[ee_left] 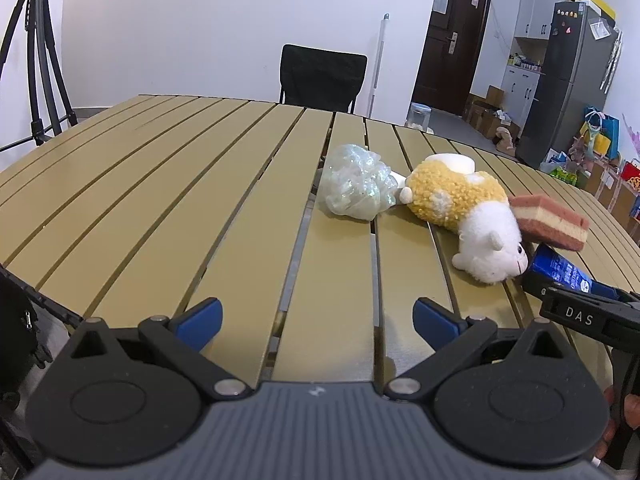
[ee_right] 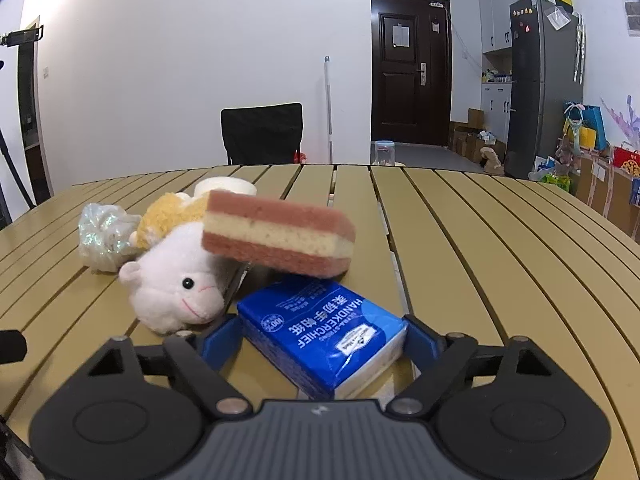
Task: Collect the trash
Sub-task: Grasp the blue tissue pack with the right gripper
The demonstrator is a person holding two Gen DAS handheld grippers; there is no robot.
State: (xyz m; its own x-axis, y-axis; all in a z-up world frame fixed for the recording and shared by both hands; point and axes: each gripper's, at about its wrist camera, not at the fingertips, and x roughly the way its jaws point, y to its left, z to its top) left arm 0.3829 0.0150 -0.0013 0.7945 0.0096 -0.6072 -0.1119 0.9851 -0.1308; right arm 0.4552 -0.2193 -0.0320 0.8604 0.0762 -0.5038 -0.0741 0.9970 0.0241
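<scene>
- Clearly, the right hand-held gripper [ee_right: 322,336] was seen closed around a blue tissue pack [ee_right: 324,336], its blue fingers pressed against both sides.
- The left hand-held gripper [ee_left: 318,318] was held wide open, with nothing between its fingers, above the slatted worktop [ee_left: 160,184].
- A pink-and-yellow sponge [ee_right: 278,234] was propped just beyond the pack, against a plush sheep [ee_right: 176,280].
- A crumpled plastic wrapper [ee_left: 354,186] was found touching the sheep's far end.
</scene>
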